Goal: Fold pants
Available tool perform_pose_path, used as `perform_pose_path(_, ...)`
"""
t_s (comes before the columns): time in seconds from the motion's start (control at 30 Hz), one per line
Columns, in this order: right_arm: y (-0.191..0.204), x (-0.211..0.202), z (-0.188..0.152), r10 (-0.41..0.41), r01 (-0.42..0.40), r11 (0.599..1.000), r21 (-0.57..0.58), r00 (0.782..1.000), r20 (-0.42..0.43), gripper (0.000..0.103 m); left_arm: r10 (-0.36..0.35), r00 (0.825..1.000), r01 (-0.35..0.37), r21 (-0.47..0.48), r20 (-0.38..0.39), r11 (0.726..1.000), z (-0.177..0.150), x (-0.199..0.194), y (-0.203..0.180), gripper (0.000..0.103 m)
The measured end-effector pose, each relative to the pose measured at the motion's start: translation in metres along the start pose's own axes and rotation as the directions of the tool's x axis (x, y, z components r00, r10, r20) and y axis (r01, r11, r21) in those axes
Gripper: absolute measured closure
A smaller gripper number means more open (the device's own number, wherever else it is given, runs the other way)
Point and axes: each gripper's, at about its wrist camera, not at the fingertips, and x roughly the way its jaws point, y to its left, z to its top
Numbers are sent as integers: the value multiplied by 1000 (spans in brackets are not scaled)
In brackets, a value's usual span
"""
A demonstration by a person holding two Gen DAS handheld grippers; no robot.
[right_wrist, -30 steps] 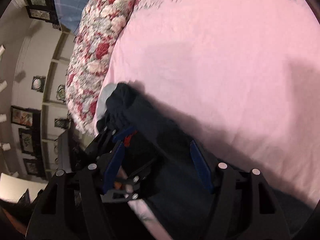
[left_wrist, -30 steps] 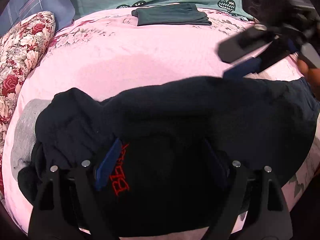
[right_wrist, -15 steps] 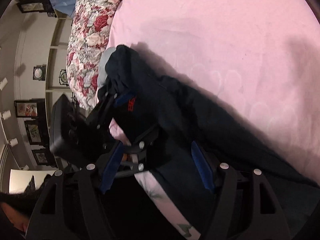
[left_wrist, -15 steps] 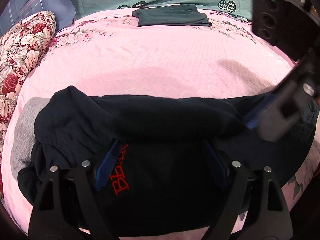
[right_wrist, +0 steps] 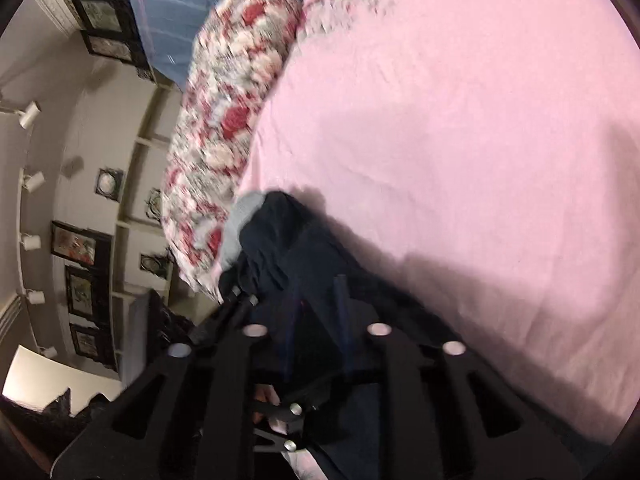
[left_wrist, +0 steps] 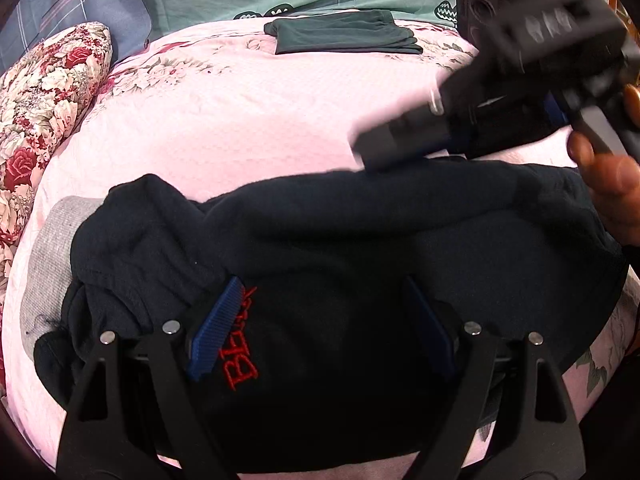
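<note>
Between the spread fingers of the left claw [left_wrist: 320, 320] lie the dark navy fleece pants [left_wrist: 360, 248] with red embroidered lettering, bunched across the pink quilted bed [left_wrist: 240, 120]. Beyond them the right claw [left_wrist: 400, 140] hovers, blurred; whether it pinches anything I cannot tell.

Pants [left_wrist: 360, 248]: matt, dark navy fleece-like cloth with red embroidered lettering [left_wrist: 240, 360]. Bedspread [left_wrist: 248, 120]: pink woven cloth, finely dimpled texture. Pillow [left_wrist: 44, 92]: floral printed cloth. Left gripper [left_wrist: 320, 332]: matt black plastic frame, ribbed blue pads [left_wrist: 216, 328] on the fingers, bright metal screw heads [left_wrist: 172, 326]. Grey cloth [left_wrist: 48, 256]: fine ribbed knit.
</note>
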Motion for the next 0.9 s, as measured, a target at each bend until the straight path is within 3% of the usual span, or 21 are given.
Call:
perform_pose_path(0.17, 13, -20, 1, -185, 188, 977, -98, 982, 43, 84, 0, 1000, 0, -2, 1, 1000, 0, 1, 0, 20)
perform_pose_path(0.23, 9, -22, 11, -267, 271, 958, -90, 962, 53, 57, -1, 1000, 1, -2, 3, 1000, 0, 0, -1, 20)
perform_pose_path(0.3, 1, -10, 14, -265, 261, 960, -100, 964, -30, 49, 0, 1000, 0, -2, 5, 1000, 0, 0, -1, 20)
perform_pose_path(0.37, 0, 14, 12, -283, 266, 954, -135, 950, -128, 55, 2, 1000, -2, -2, 6, 1000, 0, 0, -1, 20)
perform_pose_path(0.4, 4, 22, 10, -320, 297, 939, -172, 939, -124, 67, 3, 1000, -3, -3, 5, 1000, 0, 0, -1, 20)
perform_pose_path(0.43, 10, 26, 9, -354, 330, 922, -203, 931, -94, 83, 3, 1000, -3, -4, 6, 1000, 0, 0, -1, 19)
perform_pose_path(0.53, 25, 14, 9, -345, 351, 909, -227, 936, 66, 88, 2, 1000, -2, -5, 9, 1000, -1, 0, -1, 19)
perform_pose_path(0.6, 32, 4, -1, -310, 332, 905, -268, 943, 121, 90, 1, 1000, -1, -5, 12, 1000, -1, 0, -1, 20)
perform_pose_path(0.7, 49, 3, -33, -343, 399, 822, -405, 916, 207, 90, -3, 1000, 3, -6, 13, 1000, -1, -1, -1, 20)
perform_pose_path(0.77, 57, 16, -62, -436, 522, 657, -544, 852, 291, 90, -6, 1000, 6, -8, 15, 1000, -1, -2, -2, 20)
perform_pose_path(0.83, 56, 28, -77, -473, 579, 569, -583, 811, 344, 90, 4, 1000, -4, -10, 16, 1000, 2, -7, -2, 21)
perform_pose_path(0.9, 53, 28, -75, -466, 584, 565, -583, 809, 358, 90, -1, 999, 2, -14, 49, 1000, 10, -21, -1, 22)
